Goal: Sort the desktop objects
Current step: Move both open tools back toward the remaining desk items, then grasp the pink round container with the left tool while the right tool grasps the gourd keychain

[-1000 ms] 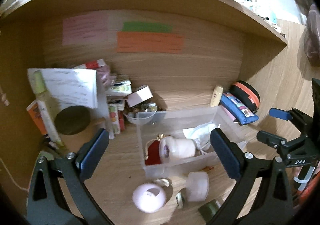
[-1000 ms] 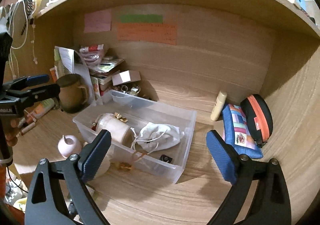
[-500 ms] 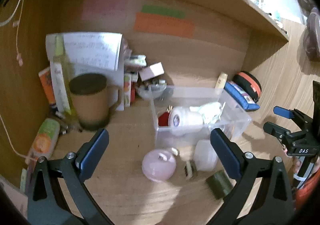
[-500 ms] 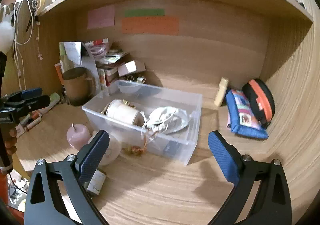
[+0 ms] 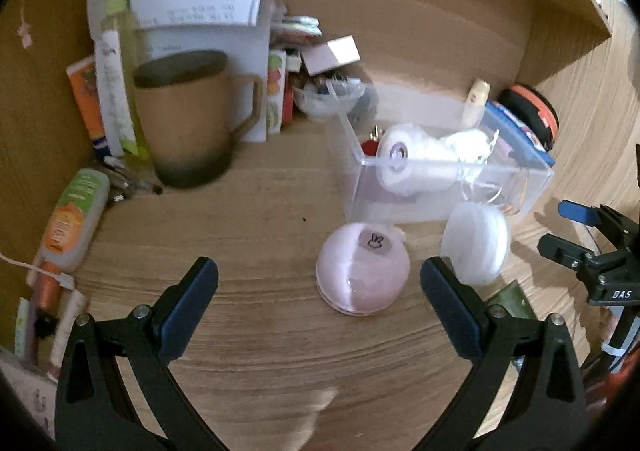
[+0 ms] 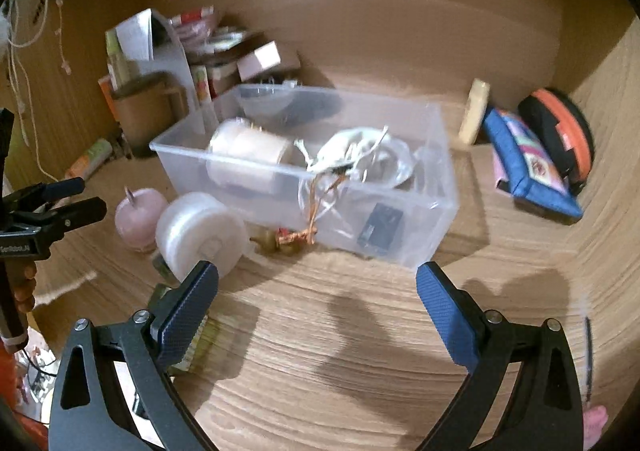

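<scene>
Left hand-held gripper: jaws spread wide, empty, hovering over the wooden tabletop
Right hand-held gripper: jaws also wide apart, holding nothing
Clear plastic storage bin: at 12 o'clock of the right gripper; already holds a cream cylindrical candle, a white drawstring pouch and a small dark item
Round pink plastic case: loose on the tabletop, about 1 o'clock between the left gripper's jaws
Translucent white round container: just beside the bin, unsorted
Brown ceramic mug: at 11 o'clock, untouched
Progress: roughly partway; several items binned, the pink case, white container and small trinkets remain
</scene>
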`<action>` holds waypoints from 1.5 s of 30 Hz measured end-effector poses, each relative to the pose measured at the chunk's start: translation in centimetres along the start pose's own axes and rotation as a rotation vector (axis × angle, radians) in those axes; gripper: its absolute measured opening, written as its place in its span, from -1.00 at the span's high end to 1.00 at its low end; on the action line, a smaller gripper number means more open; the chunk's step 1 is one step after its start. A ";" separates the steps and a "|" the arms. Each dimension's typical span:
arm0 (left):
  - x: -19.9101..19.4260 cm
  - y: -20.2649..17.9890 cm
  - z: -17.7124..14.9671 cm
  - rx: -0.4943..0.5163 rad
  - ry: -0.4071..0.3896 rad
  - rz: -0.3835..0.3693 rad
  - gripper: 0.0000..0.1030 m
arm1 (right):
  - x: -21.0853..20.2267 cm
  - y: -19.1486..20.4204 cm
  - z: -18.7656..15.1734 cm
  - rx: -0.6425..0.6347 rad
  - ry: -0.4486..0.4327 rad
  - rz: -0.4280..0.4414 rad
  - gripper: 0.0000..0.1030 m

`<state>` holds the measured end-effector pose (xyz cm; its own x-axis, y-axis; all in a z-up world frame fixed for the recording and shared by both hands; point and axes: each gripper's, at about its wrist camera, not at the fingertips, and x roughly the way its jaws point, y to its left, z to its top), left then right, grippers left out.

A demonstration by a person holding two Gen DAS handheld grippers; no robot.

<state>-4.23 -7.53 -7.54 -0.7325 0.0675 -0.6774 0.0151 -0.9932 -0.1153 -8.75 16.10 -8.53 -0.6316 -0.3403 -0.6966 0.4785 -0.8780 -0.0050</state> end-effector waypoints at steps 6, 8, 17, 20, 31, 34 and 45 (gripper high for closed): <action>2.1 -0.6 0.2 0.034 0.068 -0.042 -0.99 | 2.6 0.2 0.0 0.008 0.061 0.006 -0.89; 2.8 -0.7 0.3 0.040 0.090 -0.044 -0.99 | 3.1 0.1 0.1 0.015 0.071 0.007 -0.88; 4.3 -0.5 0.6 0.076 0.128 -0.061 -0.98 | 5.2 -0.3 1.5 0.033 0.117 0.036 -0.43; 4.2 -0.6 0.8 0.086 0.121 -0.082 -0.78 | 5.8 -0.1 1.9 0.032 0.124 0.036 -0.37; 4.9 -0.7 1.1 0.100 0.147 -0.132 -0.51 | 6.8 0.5 2.3 0.068 0.134 0.037 -0.16; 5.2 -0.7 1.1 0.099 0.159 -0.150 -0.39 | 6.9 0.6 2.6 0.073 0.133 0.028 -0.09; 5.3 -1.2 1.1 0.124 0.159 -0.159 -0.24 | 6.7 1.0 2.9 0.074 0.140 -0.043 0.11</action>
<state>-8.82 -6.05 -10.19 -0.6031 0.2278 -0.7645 -0.1821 -0.9724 -0.1461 -14.27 12.02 -11.11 -0.5569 -0.2557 -0.7903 0.4030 -0.9151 0.0121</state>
